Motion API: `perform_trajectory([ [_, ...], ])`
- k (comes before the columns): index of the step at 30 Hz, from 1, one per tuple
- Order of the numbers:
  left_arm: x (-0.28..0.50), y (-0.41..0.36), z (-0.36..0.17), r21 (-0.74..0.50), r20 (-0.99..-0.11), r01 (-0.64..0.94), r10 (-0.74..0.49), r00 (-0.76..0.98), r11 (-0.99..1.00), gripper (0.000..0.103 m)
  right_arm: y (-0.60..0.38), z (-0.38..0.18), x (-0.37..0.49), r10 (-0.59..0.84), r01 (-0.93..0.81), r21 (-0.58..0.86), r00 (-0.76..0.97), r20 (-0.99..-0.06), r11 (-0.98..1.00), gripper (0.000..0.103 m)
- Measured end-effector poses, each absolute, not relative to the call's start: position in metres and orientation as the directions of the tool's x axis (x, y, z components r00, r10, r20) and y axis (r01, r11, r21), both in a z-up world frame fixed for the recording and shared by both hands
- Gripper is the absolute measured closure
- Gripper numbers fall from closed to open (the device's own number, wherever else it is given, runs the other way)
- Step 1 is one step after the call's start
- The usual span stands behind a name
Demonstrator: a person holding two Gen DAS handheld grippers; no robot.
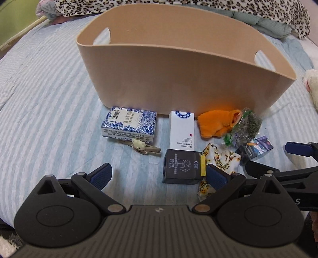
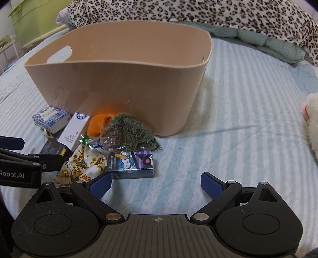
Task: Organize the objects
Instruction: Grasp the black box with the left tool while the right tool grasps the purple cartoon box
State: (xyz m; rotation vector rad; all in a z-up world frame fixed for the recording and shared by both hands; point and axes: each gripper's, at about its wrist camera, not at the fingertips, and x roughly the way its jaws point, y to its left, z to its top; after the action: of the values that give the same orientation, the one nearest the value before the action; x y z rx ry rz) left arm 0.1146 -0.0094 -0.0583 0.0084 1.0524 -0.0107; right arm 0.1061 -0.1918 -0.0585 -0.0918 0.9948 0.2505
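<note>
A tan oval bin (image 1: 178, 83) stands on the striped bedcover; it also shows in the right wrist view (image 2: 119, 87). In front of it lie a blue-and-white patterned box (image 1: 128, 124), a white carton (image 1: 181, 130), a black box (image 1: 181, 166), an orange cloth (image 1: 216, 123), a bag of dried herbs (image 2: 127, 132), a floral scrunchie (image 2: 81, 165), a cartoon box (image 2: 132, 163) and a small bear clip (image 1: 143, 147). My left gripper (image 1: 159, 174) is open just before the black box. My right gripper (image 2: 157, 184) is open, right of the cartoon box.
A leopard-print blanket (image 2: 218, 13) and a teal quilt (image 2: 274, 45) lie behind the bin. A white plush toy (image 2: 312, 119) sits at the right edge. A green container (image 2: 33, 21) stands beyond the bed on the left.
</note>
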Motion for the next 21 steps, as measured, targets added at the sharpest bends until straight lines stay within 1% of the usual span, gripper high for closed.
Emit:
perform_trajectory([
  [2,0.116,-0.007,-0.061,-0.018,-0.872,0.004,-0.018,0.488,1.000,0.003,-0.191,-0.062,0.110,0.170,-0.244,0.048,0.508,-0.845,0.969,0.008],
  [6,0.118,0.001,-0.064,-0.070,-0.875,-0.021,-0.052,0.481,0.997,0.003,-0.188,-0.065,0.114,0.178,-0.239,0.061,0.507,-0.844,0.969,0.009],
  [8,0.118,0.004,-0.065,-0.097,-0.874,-0.028,-0.072,0.480,0.995,0.005,-0.187,-0.065,0.115,0.179,-0.240,0.062,0.508,-0.843,0.969,0.011],
  [9,0.118,0.005,-0.066,-0.108,-0.873,-0.027,-0.082,0.480,0.994,0.007,-0.186,-0.066,0.115,0.181,-0.240,0.063,0.509,-0.841,0.969,0.012],
  [11,0.118,0.005,-0.067,-0.098,-0.875,-0.028,-0.073,0.479,0.995,0.023,-0.185,-0.068,0.114,0.187,-0.242,0.068,0.512,-0.839,0.968,0.016],
  [12,0.117,0.005,-0.068,-0.084,-0.874,-0.028,-0.061,0.481,0.996,0.025,-0.185,-0.068,0.115,0.191,-0.245,0.071,0.514,-0.836,0.967,0.019],
  [13,0.117,0.005,-0.068,-0.077,-0.874,-0.027,-0.054,0.484,0.997,0.030,-0.185,-0.068,0.115,0.198,-0.248,0.076,0.517,-0.833,0.966,0.024],
  [14,0.116,0.005,-0.069,-0.076,-0.873,-0.030,-0.052,0.485,0.997,0.032,-0.185,-0.068,0.114,0.204,-0.251,0.080,0.519,-0.830,0.965,0.036],
  [15,0.115,0.006,-0.068,-0.079,-0.872,-0.034,-0.053,0.487,0.996,0.035,-0.186,-0.067,0.114,0.212,-0.254,0.087,0.519,-0.828,0.963,0.039],
  [17,0.112,0.006,-0.066,-0.084,-0.870,-0.039,-0.054,0.491,0.996,0.043,-0.187,-0.066,0.113,0.220,-0.258,0.092,0.524,-0.823,0.962,0.057],
  [18,0.111,0.007,-0.065,-0.083,-0.869,-0.040,-0.053,0.493,0.996,0.045,-0.189,-0.066,0.113,0.228,-0.262,0.099,0.525,-0.820,0.960,0.061],
  [20,0.109,0.007,-0.065,-0.080,-0.868,-0.039,-0.051,0.493,0.996,0.055,-0.191,-0.064,0.113,0.237,-0.268,0.106,0.524,-0.818,0.958,0.065],
  [21,0.106,0.008,-0.066,-0.076,-0.868,-0.039,-0.047,0.495,0.996,0.056,-0.193,-0.065,0.112,0.241,-0.274,0.107,0.523,-0.818,0.956,0.066],
])
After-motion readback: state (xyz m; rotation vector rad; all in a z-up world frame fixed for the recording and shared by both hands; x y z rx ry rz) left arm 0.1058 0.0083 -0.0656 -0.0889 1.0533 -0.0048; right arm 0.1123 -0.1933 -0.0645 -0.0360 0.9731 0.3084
